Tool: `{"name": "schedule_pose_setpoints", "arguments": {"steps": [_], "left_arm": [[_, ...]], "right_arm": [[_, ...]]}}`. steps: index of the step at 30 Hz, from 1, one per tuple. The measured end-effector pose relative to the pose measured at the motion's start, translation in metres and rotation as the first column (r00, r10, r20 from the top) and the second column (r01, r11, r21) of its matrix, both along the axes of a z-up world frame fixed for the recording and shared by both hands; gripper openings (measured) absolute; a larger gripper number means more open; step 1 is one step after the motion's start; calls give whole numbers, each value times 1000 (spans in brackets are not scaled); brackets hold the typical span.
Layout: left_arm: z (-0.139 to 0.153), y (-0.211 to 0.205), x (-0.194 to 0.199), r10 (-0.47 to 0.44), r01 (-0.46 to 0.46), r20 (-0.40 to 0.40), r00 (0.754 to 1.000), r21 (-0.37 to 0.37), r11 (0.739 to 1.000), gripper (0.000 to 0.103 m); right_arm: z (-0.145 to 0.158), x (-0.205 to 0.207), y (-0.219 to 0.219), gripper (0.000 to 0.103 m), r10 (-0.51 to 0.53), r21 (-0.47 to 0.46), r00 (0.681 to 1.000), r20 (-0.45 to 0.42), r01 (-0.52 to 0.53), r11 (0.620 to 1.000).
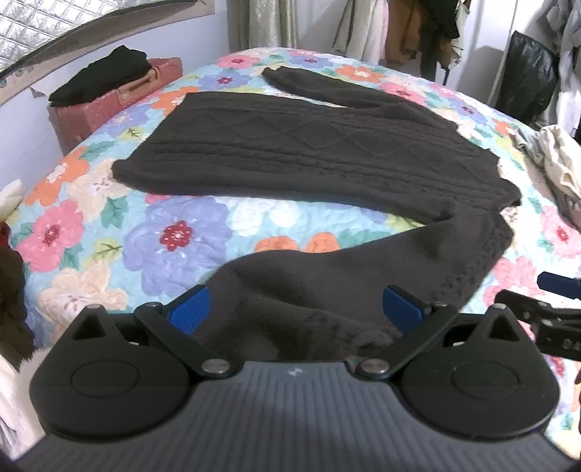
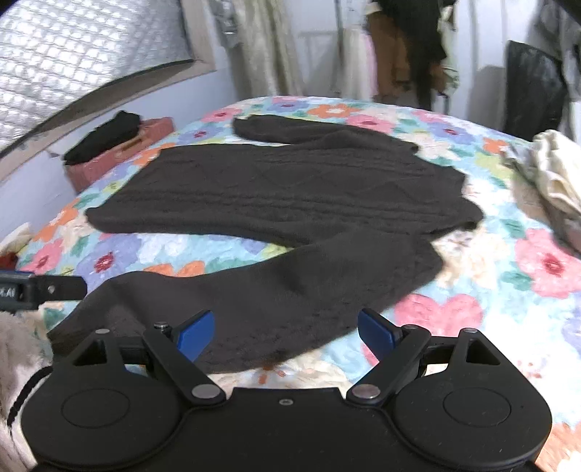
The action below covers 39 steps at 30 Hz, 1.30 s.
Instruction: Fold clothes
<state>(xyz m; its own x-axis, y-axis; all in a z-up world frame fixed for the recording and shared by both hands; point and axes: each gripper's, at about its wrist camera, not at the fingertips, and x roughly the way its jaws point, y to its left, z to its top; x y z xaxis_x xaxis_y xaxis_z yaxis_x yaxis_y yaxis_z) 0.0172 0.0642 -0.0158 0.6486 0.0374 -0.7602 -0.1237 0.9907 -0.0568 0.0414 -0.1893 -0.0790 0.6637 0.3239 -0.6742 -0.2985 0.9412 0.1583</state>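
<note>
A dark brown knitted sweater (image 1: 290,149) lies flat on the floral bedspread (image 1: 174,236), also in the right wrist view (image 2: 276,188). Its near sleeve (image 1: 326,279) runs toward me; the far sleeve (image 1: 319,85) lies at the back. My left gripper (image 1: 295,308) is open, its blue fingers (image 1: 190,308) either side of the near sleeve's cuff end. My right gripper (image 2: 287,334) is open just above the same sleeve (image 2: 254,301), near its edge. The right gripper's tip shows at the right in the left wrist view (image 1: 544,312). The left gripper's tip shows at the left in the right wrist view (image 2: 40,288).
A pink box (image 1: 120,105) with black folded clothing (image 1: 105,74) on it sits at the bed's far left. A heap of pale clothes (image 1: 559,163) lies on the right side. Hanging garments (image 1: 399,29) and a dark chair (image 1: 530,80) stand behind the bed.
</note>
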Motion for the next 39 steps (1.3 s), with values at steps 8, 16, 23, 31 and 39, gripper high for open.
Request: {"name": "schedule_pose_setpoints", "arguments": {"steps": [8,16,23,31,39], "left_arm": [[-30,28,21,23,-29,-62,998,-91,995,101],[-61,38,38,28,-50,-149,989,-149,988,101],[-46,52,46,40,-55,-99,994,-149,987,101],[-3,51,77,-88,75,-46,995,-238,968,102],[33,14,153,-222,215,-8,975,-219,952,102]], "right_arm": [[-23,10,37,88,327,39,945,8,-327,944],[-69,27,109,70,568,-176,822,-42,-566,806],[-51,76,97,12,517,-58,856,-29,-517,854],[23,137,53,11,382,-19,924,-1,-382,924],[83,191,59,11,388,-212,919,-74,-395,894]]}}
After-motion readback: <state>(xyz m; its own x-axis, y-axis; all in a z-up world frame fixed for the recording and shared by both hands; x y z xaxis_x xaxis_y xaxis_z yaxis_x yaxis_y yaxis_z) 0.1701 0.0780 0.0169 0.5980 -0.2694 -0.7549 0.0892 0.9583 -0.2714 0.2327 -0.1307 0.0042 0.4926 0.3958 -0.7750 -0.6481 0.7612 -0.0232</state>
